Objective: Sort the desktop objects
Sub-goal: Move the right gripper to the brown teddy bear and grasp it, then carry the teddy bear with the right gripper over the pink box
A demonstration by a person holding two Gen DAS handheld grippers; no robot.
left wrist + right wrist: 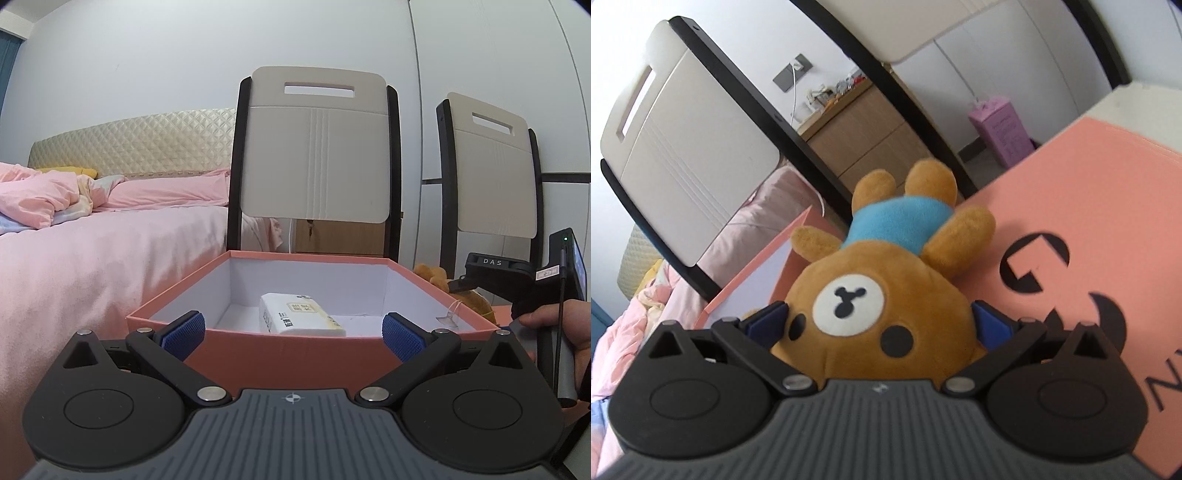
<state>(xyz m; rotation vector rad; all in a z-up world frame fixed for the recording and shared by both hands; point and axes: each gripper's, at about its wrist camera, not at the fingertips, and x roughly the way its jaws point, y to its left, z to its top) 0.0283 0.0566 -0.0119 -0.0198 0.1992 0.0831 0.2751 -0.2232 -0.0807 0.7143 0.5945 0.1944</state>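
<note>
An open salmon-pink box (280, 354) with a white inside stands before my left gripper (293, 334), which is open and empty at its near wall. A white tissue pack (301, 314) lies inside the box. My right gripper (879, 325) is shut on the head of a brown plush bear (871, 295) in a blue shirt, held tilted beside the box (757, 269). The bear (436, 277) and the right gripper body (517, 273) also show at the right in the left wrist view.
The pink box lid (1089, 221) with black lettering lies under and right of the bear. Two chairs (314, 155) (495, 170) stand behind the box. A bed with pink bedding (92, 240) is at the left. A wooden cabinet (864, 140) and a purple bag (1001, 129) stand behind.
</note>
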